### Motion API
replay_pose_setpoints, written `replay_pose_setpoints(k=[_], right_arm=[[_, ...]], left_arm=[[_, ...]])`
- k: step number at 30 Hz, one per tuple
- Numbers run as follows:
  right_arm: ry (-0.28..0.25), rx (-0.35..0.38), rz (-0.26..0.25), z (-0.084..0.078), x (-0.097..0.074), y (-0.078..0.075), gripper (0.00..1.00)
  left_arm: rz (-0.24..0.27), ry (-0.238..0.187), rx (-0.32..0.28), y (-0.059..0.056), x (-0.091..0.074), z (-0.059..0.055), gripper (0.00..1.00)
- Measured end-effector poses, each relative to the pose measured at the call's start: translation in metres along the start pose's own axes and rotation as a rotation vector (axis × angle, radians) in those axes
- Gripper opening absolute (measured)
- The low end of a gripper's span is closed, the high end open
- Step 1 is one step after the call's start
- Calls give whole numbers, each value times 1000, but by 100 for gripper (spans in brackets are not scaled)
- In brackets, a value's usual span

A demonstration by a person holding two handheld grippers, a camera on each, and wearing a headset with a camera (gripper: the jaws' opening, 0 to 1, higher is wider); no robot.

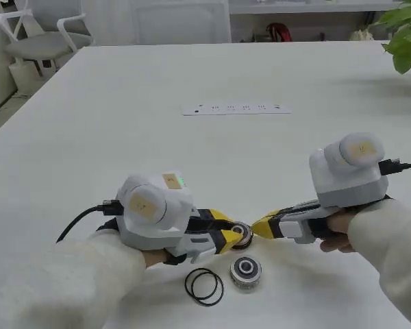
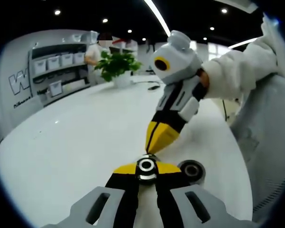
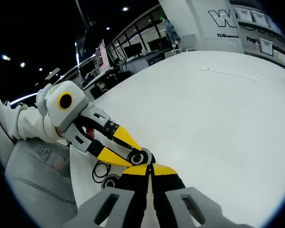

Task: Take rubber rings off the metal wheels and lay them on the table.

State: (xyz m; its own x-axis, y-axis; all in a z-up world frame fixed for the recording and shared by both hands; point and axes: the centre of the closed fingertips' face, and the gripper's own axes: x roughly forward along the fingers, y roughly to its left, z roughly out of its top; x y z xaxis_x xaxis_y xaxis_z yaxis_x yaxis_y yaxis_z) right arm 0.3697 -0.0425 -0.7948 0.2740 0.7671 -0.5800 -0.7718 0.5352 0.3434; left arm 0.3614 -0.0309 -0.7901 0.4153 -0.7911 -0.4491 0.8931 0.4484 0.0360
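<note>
Two black rubber rings (image 1: 204, 285) lie bottom centre, just beside a metal wheel (image 1: 246, 269). Above them, the left gripper (image 1: 234, 236) is clamped on a second wheel (image 1: 242, 234). The right gripper (image 1: 260, 226), jaws together, meets its rim. Stripping is under way; next, peel its ring free.

A long white power strip (image 1: 236, 108) lies flat, well apart from everything else; green plant leaves (image 1: 405, 34) hang in at the far right; a grey office chair (image 1: 44, 42) stands at far left; shelves of storage bins (image 2: 52, 71) line a wall; ceiling lights (image 2: 156, 16) glow overhead.
</note>
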Motion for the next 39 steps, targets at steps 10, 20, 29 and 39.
replay_pose_setpoints(k=[10,20,29,39], right_arm=[[-47,-64,10,15,-5,9,0],[85,-183,51,-13,0,11,1],[83,-287,14,-12,10,8,27],[73,-287,29,-12,14,12,22]], left_arm=[[1,0,4,0,0,0,14],[0,-4,2,0,0,0,14],[0,-7,1,0,0,0,14],[1,-8,1,0,0,0,14]])
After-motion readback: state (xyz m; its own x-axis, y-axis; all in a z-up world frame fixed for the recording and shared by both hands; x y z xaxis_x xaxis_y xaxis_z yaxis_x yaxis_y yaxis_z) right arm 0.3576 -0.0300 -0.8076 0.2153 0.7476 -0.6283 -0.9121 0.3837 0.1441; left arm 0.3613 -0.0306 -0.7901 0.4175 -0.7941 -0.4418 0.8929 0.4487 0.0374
